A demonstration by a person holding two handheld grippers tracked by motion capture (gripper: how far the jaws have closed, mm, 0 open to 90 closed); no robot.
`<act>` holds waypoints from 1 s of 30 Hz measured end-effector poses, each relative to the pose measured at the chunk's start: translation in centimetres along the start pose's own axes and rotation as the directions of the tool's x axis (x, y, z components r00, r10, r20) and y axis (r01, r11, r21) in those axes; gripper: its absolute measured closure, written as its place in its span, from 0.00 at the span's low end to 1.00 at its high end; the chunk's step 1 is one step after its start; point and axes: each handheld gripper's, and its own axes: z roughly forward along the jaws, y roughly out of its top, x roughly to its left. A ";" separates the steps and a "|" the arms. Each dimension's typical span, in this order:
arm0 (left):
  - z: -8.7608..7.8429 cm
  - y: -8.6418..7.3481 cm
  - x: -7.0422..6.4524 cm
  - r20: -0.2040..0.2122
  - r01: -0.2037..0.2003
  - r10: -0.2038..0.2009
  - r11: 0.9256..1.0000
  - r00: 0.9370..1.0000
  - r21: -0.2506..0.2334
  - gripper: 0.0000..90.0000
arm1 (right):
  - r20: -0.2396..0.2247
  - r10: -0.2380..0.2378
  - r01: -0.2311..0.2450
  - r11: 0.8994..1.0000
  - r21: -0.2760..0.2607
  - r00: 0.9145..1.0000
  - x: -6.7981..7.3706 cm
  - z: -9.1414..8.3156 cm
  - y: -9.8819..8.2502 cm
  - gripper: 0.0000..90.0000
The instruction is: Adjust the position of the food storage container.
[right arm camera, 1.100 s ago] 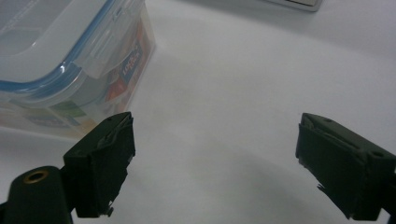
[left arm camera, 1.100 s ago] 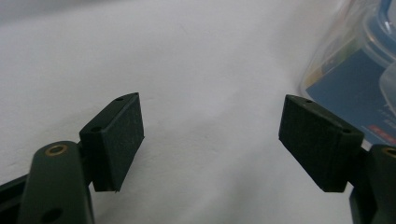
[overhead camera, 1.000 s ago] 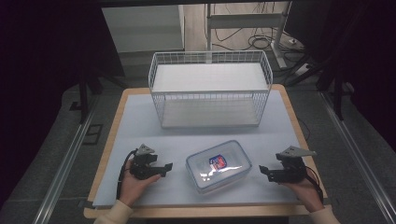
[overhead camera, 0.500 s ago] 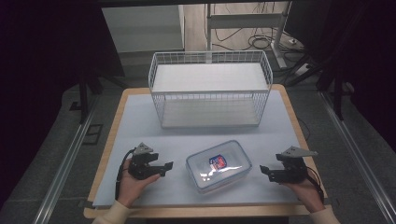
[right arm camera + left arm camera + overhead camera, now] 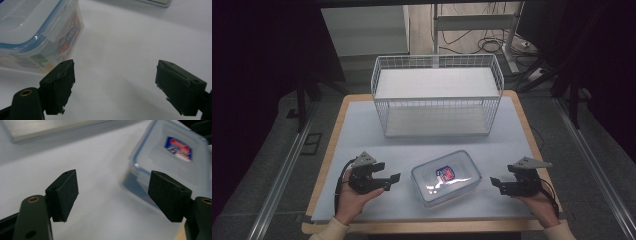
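There, on the bench (image 5: 362, 135), a clear lidded box (image 5: 446, 177) with a blue seal and a red-and-blue label lay between my two tongs; I could not tell what it held. Behind it stood a white wire basket (image 5: 437, 95), nothing inside that I could see. My left tongs (image 5: 389, 181) and right tongs (image 5: 496, 183) both gaped wide, holding nothing, each near the box.

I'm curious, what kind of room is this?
Probably a lab or workshop for recording tasks: a person's hands hold the left gripper and right gripper over a covered table, with cables on the floor.
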 end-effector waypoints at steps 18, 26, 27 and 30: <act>0.9 0.8 -7.4 0.189 -0.137 0.126 0.989 0.974 0.047 0.41 | -0.003 0.003 -0.003 1.000 0.005 1.000 0.1 0.1 0.0 0.17; 2.3 0.3 -9.4 0.246 -0.195 0.169 0.977 0.954 0.085 0.70 | -0.024 0.010 -0.010 1.000 -0.004 1.000 0.3 0.0 0.1 0.17; 2.4 0.2 -9.6 0.253 -0.204 0.176 0.975 0.951 0.087 0.74 | -0.022 0.010 -0.010 1.000 -0.005 1.000 0.3 0.0 0.1 0.17; 2.9 0.1 -10.2 0.266 -0.217 0.185 0.972 0.946 0.094 0.88 | -0.016 0.005 -0.005 1.000 -0.002 1.000 0.3 0.0 0.1 0.17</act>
